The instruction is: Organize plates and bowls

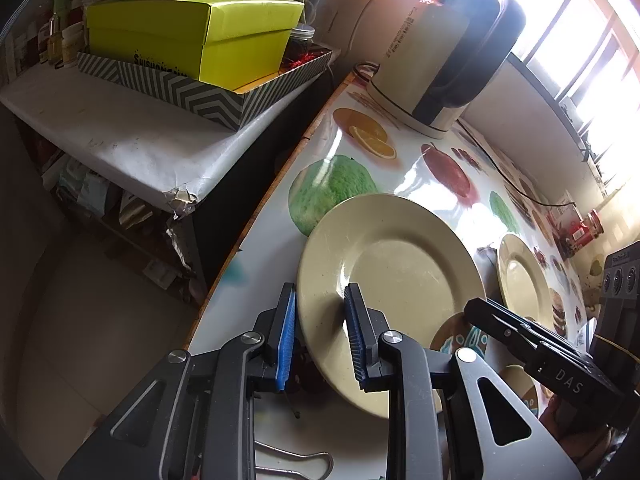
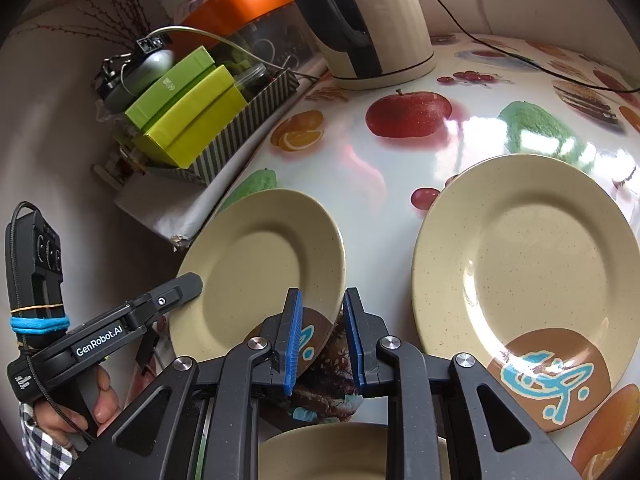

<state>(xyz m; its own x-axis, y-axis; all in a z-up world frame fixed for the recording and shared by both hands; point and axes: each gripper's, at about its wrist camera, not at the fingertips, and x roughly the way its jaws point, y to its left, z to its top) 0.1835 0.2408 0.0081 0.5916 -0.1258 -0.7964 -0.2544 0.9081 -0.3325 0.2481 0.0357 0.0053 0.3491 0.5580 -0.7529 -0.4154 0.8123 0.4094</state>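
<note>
**Q:** How do the jaws stand?

**A:** The left gripper [image 1: 320, 336] pinches the left rim of the near plate [image 1: 400, 264], one pad under the edge and one on its face. The right gripper [image 2: 322, 340] straddles the opposite rim. A sliver of table [image 2: 380, 168] shows beside one pad, so whether it grips cannot be told.

**Q:** And where does the plate lie?

**A:** It lies tilted between the two grippers at the table's near edge. The second plate [image 2: 520, 264] lies flat to its right, nearer the right hand and probably the stacking target. The kettle [image 2: 380, 20] stands beyond.
</note>
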